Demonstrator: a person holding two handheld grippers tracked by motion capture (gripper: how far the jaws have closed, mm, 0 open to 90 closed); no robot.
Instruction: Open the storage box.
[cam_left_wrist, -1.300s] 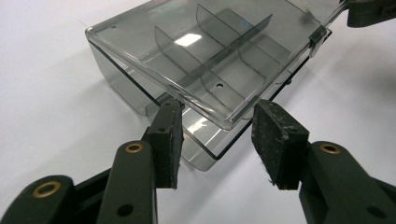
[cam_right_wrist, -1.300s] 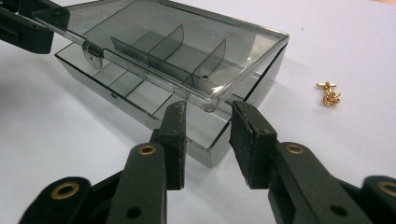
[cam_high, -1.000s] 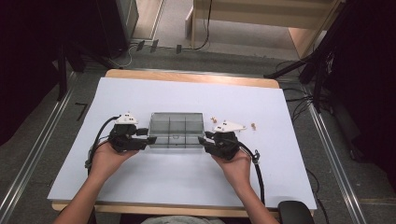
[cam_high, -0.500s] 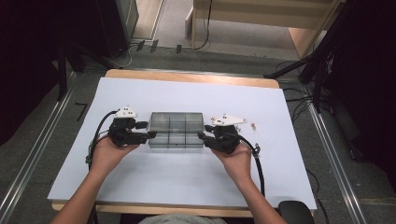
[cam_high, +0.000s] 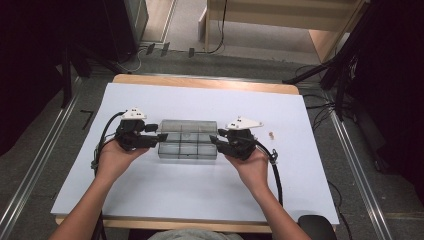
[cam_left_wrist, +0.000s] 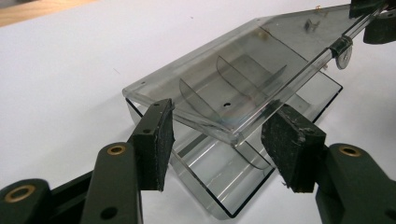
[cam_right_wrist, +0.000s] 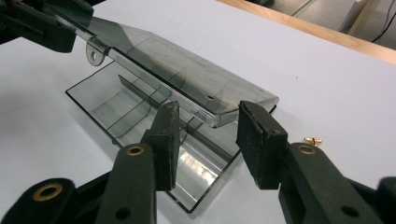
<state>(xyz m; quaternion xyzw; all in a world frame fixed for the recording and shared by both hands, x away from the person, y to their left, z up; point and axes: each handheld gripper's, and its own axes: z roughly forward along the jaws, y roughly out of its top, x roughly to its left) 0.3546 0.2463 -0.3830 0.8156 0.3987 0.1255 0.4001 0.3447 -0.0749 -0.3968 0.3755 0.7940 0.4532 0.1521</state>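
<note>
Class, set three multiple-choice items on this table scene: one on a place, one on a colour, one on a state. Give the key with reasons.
1. Where is the small brass wing-shaped fastener?
A on the white table cover, beside the box
B inside the box
C on the floor

2. What colour are the claw pads?
A white
B black
C red

3. How is the lid of the clear smoky plastic compartment box?
A shut flat
B taken off
C partly raised

Key: A, it lies on the cover, apart from the box; B, the pads look black; C, the lid slants above the tray.
</note>
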